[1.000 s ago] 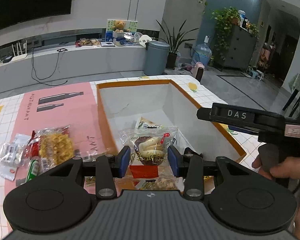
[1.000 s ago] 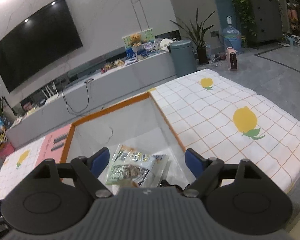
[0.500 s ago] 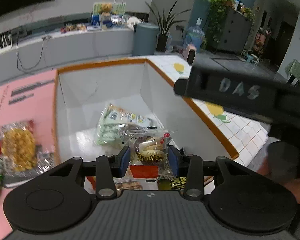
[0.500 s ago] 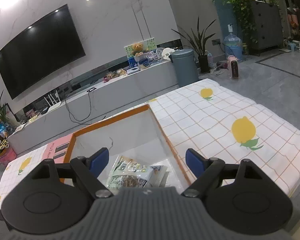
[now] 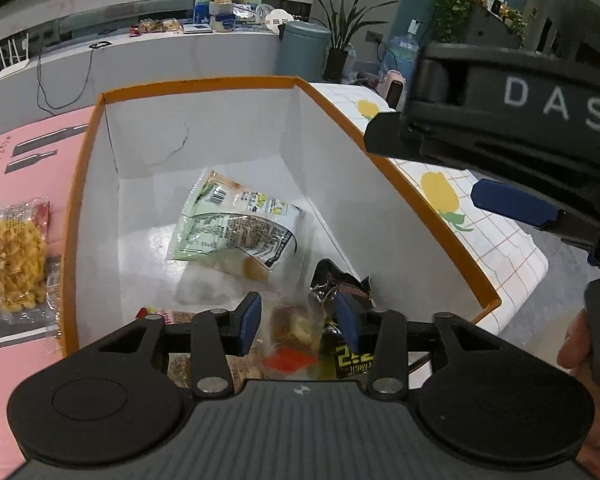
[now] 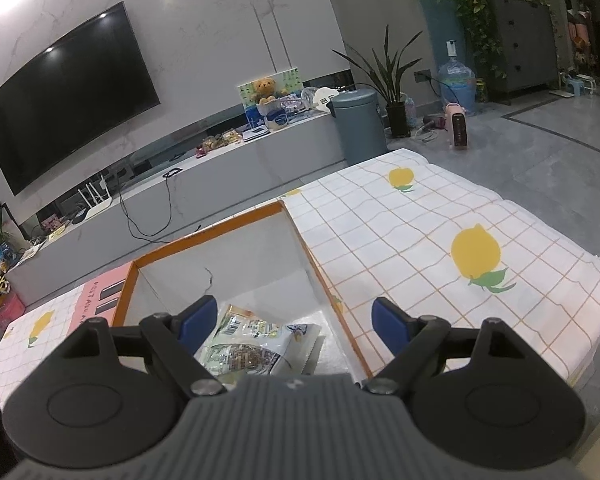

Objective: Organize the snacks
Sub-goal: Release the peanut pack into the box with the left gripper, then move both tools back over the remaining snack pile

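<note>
Release had just happened at the left gripper (image 5: 298,322): half a second earlier its blue pads pinched the clear pastry packet (image 5: 290,330), and now the jaws stood apart with the blurred packet loose between them, apparently dropping into the near end of the orange-rimmed box (image 5: 420,204). Over that second the gripper had travelled from the near rim to a spot above the box interior, so the pale green snack bag (image 5: 236,228) on the box floor came into full view, far of the falling packet. A dark wrapper (image 5: 340,292) lay just right of it against the right wall.

The right gripper (image 6: 296,322) hung spread wide and empty over the right side of the box, as it had a second before, with the same green bag visible below it.

Judging by this, one more snack was now boxed. A yellow noodle-like snack pack (image 5: 12,260) lay outside on the pink mat (image 5: 32,176), left of the box, so sorting seemed unfinished, and that pack looked the likely next pick.
</note>
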The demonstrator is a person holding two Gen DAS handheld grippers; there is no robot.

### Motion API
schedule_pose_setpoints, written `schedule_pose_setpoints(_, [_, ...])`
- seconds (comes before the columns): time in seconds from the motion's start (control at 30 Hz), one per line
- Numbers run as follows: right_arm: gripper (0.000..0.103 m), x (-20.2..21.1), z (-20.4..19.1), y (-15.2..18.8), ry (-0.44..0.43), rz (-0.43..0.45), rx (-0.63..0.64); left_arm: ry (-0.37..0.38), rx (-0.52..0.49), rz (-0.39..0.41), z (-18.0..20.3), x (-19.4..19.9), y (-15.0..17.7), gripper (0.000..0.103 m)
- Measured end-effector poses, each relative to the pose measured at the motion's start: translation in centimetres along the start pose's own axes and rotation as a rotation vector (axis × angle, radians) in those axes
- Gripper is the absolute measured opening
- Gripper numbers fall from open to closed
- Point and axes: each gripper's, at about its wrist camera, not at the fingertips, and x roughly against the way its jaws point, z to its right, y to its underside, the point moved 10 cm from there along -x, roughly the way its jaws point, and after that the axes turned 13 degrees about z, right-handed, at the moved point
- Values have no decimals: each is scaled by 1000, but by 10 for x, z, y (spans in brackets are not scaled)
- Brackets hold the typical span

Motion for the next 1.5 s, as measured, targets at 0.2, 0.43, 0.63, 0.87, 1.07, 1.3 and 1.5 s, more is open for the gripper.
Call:
schedule_pose_setpoints(0.2, [82, -1, 1, -1, 0, 10, -4, 12, 31, 29, -2, 10, -9, 78])
schedule_pose_setpoints(0.43, [83, 5, -3, -12, -46, 72, -60, -2, 39, 50, -16, 30, -15, 78])
schedule_pose_setpoints(0.63, [83, 7, -19, -15, -69, 109, -26, -60, 26, 117, -36, 59, -25, 78])
schedule_pose_setpoints(0.87, [83, 11, -50, -11, -153, 137, 26, -149, 31, 171, -73, 100, -35, 81])
schedule_pose_setpoints(1.07, [83, 19, -86, -1, -258, 160, 92, -215, 83, 194, -113, 134, -33, 82])
schedule_pose_setpoints(1.3, [82, 28, -138, 20, -405, 154, 134, -294, 150, 219, -171, 167, -18, 81])
schedule_pose_setpoints(1.5, [82, 36, -188, 48, -546, 108, 166, -371, 254, 238, -227, 184, 5, 81])
